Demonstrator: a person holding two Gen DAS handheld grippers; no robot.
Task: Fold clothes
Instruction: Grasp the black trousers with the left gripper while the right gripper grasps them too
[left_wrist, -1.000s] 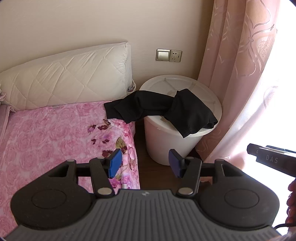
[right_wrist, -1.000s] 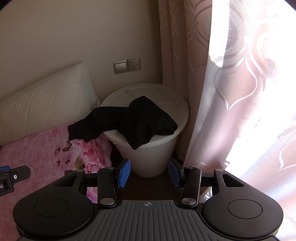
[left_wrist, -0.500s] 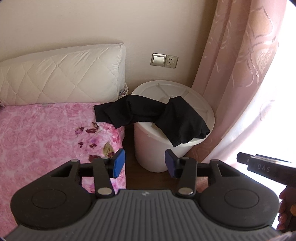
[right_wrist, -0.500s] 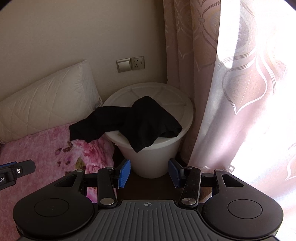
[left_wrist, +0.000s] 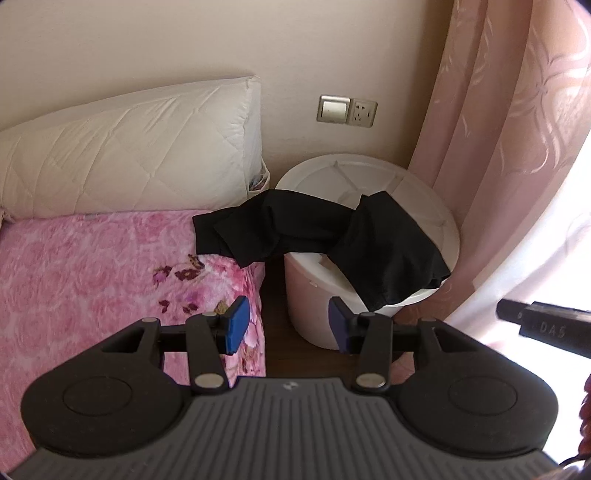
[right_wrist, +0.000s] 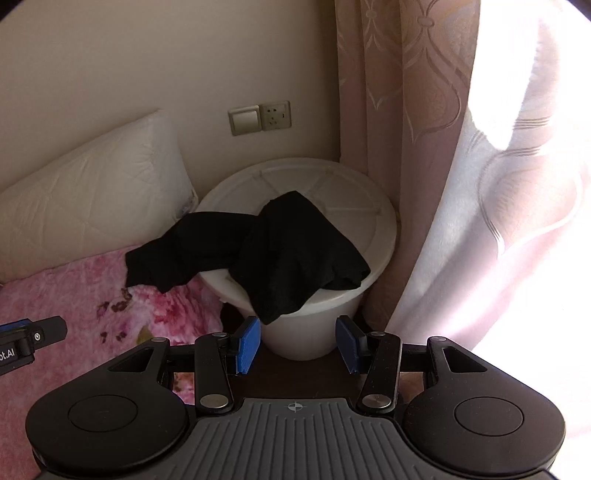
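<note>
Black garment draped across the gap between a bed and a white lidded bucket, ahead of and below both hand-held grippers. Long axis running left to right across both views: left end resting on the corner of the pink floral bedspread, just below a white quilted pillow; middle sagging over the dark floor gap; right end heaped on the bucket lid and hanging over its near rim.

Left hand-held gripper open, blue pads well apart, nothing between them; aimed at the gap between bed edge and bucket, so roughly under the garment's middle. Right hand-held gripper also open and empty, pointed at the bucket wall straight under the hanging right end. Judged from this: left one nearer the bed end, right one nearer the bucket end, neither touching the cloth yet.

Garment plain black, matte, soft and limp, bunched and twisted at the middle, with a hemmed edge showing on the bucket side. Kind of clothing not possible to tell. Likely to slide off the smooth lid if tugged from one end only.

Pink patterned curtain close beside the bucket on the right; wall switch and socket above.
</note>
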